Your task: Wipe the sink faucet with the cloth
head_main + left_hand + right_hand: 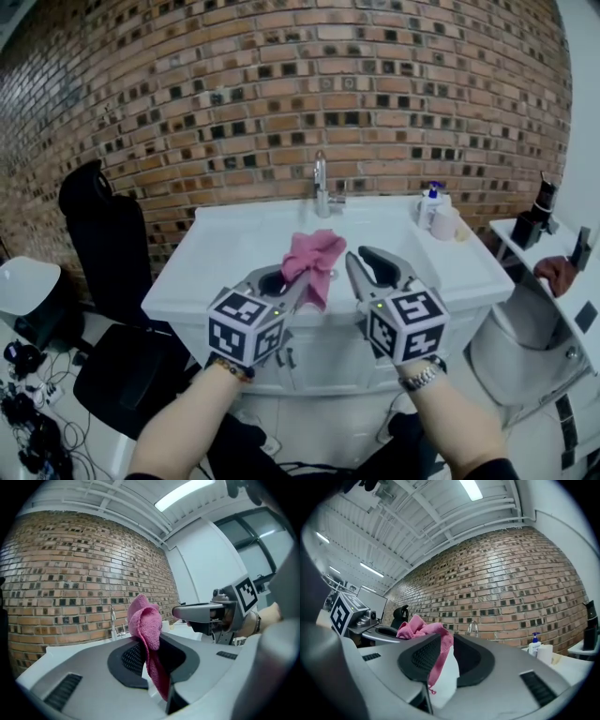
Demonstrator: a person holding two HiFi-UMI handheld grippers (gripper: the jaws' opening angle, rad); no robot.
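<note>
A chrome faucet (321,186) stands at the back of the white sink (234,246), against the brick wall. My left gripper (298,277) is shut on a pink cloth (314,262), which bunches above the jaws and hangs below them. In the left gripper view the cloth (145,625) fills the gap between the pads, with the faucet (113,620) small behind it. My right gripper (358,253) hovers just right of the cloth with its jaws a narrow way apart and nothing held. Through that gap (443,663) show white sink and the cloth (419,629).
A soap pump bottle (430,202) and a pale cup (444,223) sit at the sink's back right. A black chair (103,234) stands to the left. At the right, a white shelf (511,234) carries dark items, and a person's hand (558,274) is nearby. Cables (28,412) lie on the floor.
</note>
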